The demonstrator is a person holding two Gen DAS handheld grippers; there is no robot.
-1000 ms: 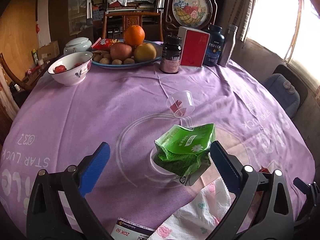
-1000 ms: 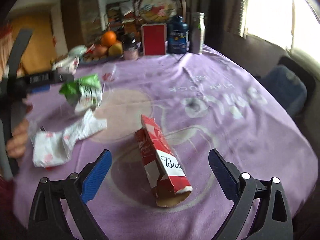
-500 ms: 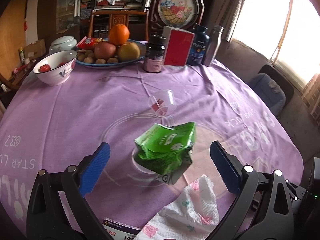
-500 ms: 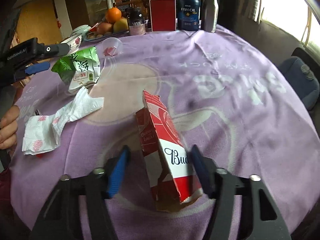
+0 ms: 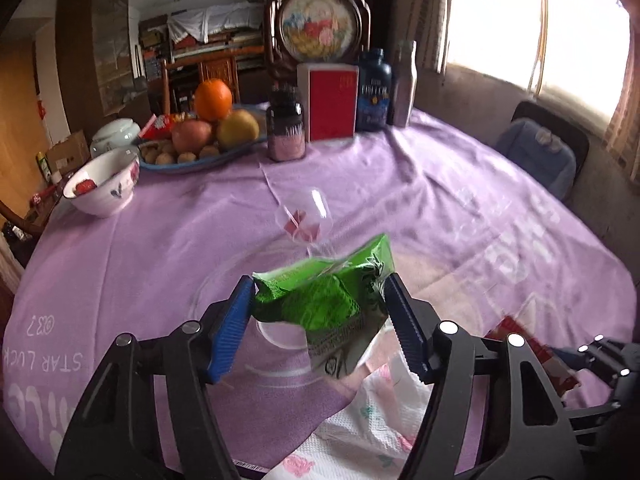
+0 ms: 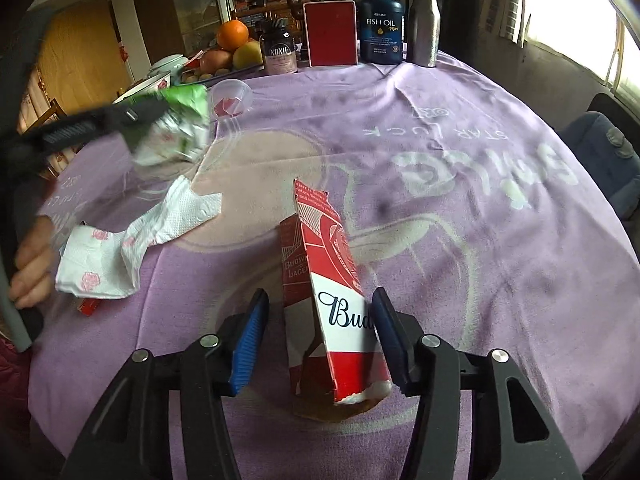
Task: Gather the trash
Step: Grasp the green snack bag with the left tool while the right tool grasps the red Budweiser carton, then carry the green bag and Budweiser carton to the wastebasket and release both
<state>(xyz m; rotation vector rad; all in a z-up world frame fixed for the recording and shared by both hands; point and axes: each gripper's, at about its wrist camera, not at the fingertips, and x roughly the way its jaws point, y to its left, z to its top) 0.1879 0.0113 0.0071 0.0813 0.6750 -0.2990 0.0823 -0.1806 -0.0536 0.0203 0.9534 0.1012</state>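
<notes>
On table [image 5: 132, 264]: bowl [image 5: 102, 188] holding red bits; cup [image 5: 306, 216] holding red scraps. Left fingers [image 5: 236, 320] clamping green bag [image 5: 320, 300]; right fingers [image 6: 250, 336] flanking carton [image 6: 332, 300], unclosed.

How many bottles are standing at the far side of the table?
3: a dark supplement bottle left of the red box, a blue fish oil bottle right of it, and a steel bottle farthest right. Others may be hidden.
</notes>
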